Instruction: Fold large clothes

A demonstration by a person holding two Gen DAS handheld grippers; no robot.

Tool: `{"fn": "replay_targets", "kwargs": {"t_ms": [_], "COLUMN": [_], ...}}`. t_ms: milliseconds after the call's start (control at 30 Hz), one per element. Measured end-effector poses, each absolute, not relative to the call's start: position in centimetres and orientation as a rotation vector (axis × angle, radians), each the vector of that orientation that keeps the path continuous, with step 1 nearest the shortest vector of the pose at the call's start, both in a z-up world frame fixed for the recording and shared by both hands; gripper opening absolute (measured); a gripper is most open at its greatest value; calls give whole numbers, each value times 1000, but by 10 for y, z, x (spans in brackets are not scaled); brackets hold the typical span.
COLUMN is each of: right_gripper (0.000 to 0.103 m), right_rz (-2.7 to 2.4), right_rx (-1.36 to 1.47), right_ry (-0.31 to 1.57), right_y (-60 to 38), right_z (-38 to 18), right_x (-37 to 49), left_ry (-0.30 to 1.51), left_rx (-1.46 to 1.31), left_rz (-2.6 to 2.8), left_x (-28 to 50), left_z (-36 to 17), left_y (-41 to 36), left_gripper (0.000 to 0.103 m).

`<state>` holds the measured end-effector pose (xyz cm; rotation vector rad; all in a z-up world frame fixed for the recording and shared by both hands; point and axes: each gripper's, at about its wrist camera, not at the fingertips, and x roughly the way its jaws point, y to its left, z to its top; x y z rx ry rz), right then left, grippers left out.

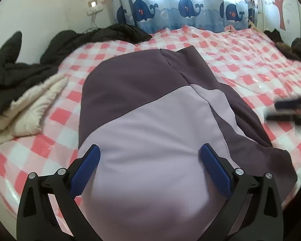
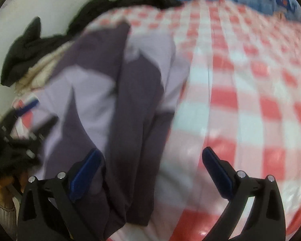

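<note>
Blurring right view; both grippers' fingers (image 1: pixel 214 166) spread wide, empty, over purple garment (image 1: pixel 150 108).

Bright window backlight; blurred, fisheye-warped right view.

The two-tone purple garment (image 1: pixel 150 110) is smooth matt cloth — the checked bed cover (image 1: pixel 240 64) is glossy, crinkled plastic. Left, a cream blanket (image 1: pixel 30 108) looks fleecy — rough.
</note>
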<state>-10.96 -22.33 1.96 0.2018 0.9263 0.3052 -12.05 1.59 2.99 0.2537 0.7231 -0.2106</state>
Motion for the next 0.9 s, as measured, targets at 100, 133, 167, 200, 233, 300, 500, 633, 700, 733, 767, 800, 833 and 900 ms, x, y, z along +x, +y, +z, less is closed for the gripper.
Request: {"fn": "replay_targets", "kwargs": {"t_ms": [100,133,167,200,233,300,500,633,700,733,767,800,833,900], "right_gripper": [97,97,97,97,97,97,97,97,97,97,97,98,98,97], "right_rz": [294,308,309,305,309,297,341,321,324,336,358,381,394,387], "right_rx": [203,226,245,255,281,277,433,485,505,526,554,577,599,583], "right_ry": [838,821,814,815,843,924,994,949,992,1015,1046,1061,1064,1066], "right_y": [-219,-217,-214,-211,-207,-197,-210,-227,-226,-223,-218,-214,-216,-222], "right_z": [54,61,63,62,52,23,-20,-10,-26,-35,-48,-56,-59,-52], "right_x": [-79,-65,-51,-42,-26,-8,-6,-36,-42,-43,-41,-40,-38,-36], "left_ry": [715,714,715,716,717,718,715,713,714,717,720,723,727,739], "left_rx": [261,262,259,258,254,252,259,245,247,253,256,255,249,239], "left_rz": [-205,-204,-205,-206,-208,-211,-213,-212,-210,-204,-195,-188,-187,-177], "left_x": [-121,-121,-121,-121,-121,-122,-123,-122,-121,-122,-122,-123,-125,-129], "left_z": [30,30,30,30,30,30,30,30,30,29,29,30,31,36], "left_y": [15,15,15,15,15,15,14,17,18,17,17,17,17,17], "left_gripper": [96,96,96,96,96,96,96,96,96,96,96,96,96,96]}}
